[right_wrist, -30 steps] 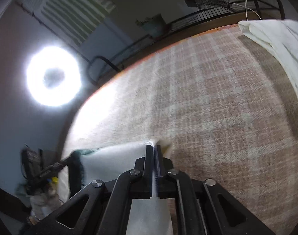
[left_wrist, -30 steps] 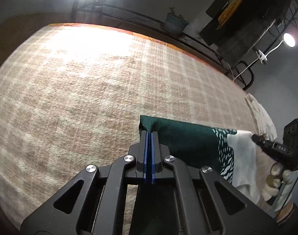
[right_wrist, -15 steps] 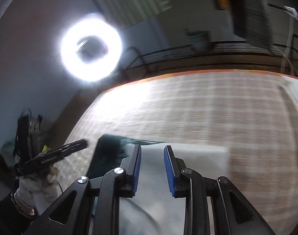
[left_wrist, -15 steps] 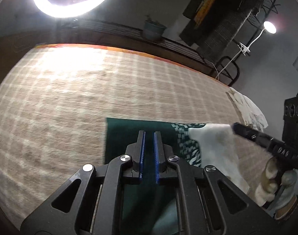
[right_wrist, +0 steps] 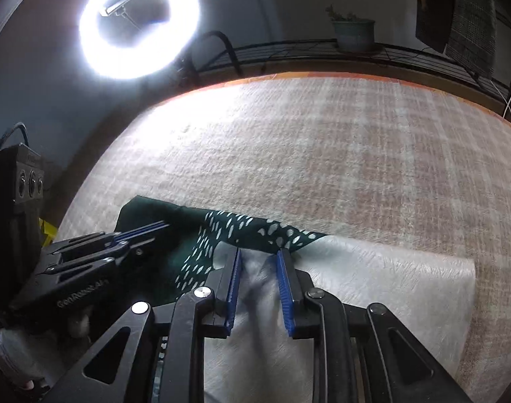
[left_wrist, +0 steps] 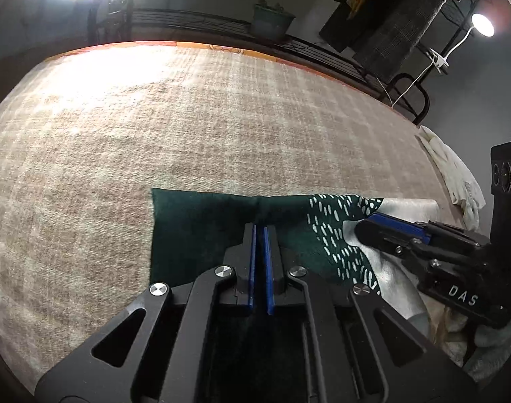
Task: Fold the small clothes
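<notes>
Left claw: nearly closed, pinching the dark green and white folded cloth.
Right claw: wide, over the white half at 3 o'clock.

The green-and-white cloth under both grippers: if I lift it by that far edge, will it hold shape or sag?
Probably sag: the green-and-white cloth lies limp and flat on the checked blanket, puckering where the left gripper pinches it. It looks thin, so likely light. The fuzzy blanket may drag on it if pushed.

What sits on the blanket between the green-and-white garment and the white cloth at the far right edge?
Nothing: in the left wrist view only bare plaid blanket separates the garment from the white cloth.
</notes>
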Motion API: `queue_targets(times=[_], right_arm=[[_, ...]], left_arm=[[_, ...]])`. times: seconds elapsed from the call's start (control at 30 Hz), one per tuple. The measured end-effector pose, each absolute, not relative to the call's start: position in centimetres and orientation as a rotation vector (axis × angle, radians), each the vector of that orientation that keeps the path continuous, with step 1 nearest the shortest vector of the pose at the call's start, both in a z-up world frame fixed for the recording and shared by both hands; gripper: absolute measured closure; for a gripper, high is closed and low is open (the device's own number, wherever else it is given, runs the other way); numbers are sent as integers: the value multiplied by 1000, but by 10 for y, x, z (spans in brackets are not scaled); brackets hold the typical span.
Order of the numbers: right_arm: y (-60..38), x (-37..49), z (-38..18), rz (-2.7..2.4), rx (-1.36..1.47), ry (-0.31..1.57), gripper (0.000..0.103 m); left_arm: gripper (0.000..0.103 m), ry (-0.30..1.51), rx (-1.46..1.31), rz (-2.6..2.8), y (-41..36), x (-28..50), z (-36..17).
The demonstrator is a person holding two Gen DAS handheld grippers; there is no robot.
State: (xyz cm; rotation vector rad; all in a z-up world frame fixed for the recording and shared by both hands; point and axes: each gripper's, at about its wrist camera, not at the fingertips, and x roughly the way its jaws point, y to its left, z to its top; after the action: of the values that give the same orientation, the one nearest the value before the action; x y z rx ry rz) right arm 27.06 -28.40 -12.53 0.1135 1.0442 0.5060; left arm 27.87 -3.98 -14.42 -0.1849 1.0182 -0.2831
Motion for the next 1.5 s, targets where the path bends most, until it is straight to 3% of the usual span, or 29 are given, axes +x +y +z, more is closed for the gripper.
queue_targets(times=[0.27, 0.37, 0.4, 0.43, 0.5, 0.6, 0.67, 0.73, 1.13, 1.23, 1.5], right_arm=[[-311, 254, -104, 415, 30, 1027, 77], [-339, 237, -86, 381, 37, 976, 68], [-348, 226, -79, 379, 36, 950, 66], [-356, 219, -75, 383, 42, 936, 58], [-372, 202, -65, 389, 72, 899, 42], [-395, 186, -53, 383, 117, 847, 39], [-410, 177, -48, 388, 153, 832, 28], [-419, 170, -45, 393, 168, 833, 11], [-460, 157, -86, 421, 363, 1035, 13], [-464, 160, -102, 443, 434, 1081, 25], [-462, 172, -125, 483, 502, 1129, 40]], left_arm=[[98, 962, -137, -231, -1, 256, -117], [98, 924, -164, -221, 22, 238, -99], [90, 912, -165, -214, 27, 231, -93], [77, 901, -166, -207, 32, 225, -88], [69, 885, -194, -207, 43, 212, -81], [69, 901, -245, -220, 52, 198, -78], [69, 922, -273, -224, 56, 187, -82], [69, 953, -312, -232, 61, 177, -87], [65, 1086, -554, -267, 82, 169, -119], [65, 1113, -614, -282, 85, 173, -128], [65, 1168, -788, -291, 96, 184, -154]])
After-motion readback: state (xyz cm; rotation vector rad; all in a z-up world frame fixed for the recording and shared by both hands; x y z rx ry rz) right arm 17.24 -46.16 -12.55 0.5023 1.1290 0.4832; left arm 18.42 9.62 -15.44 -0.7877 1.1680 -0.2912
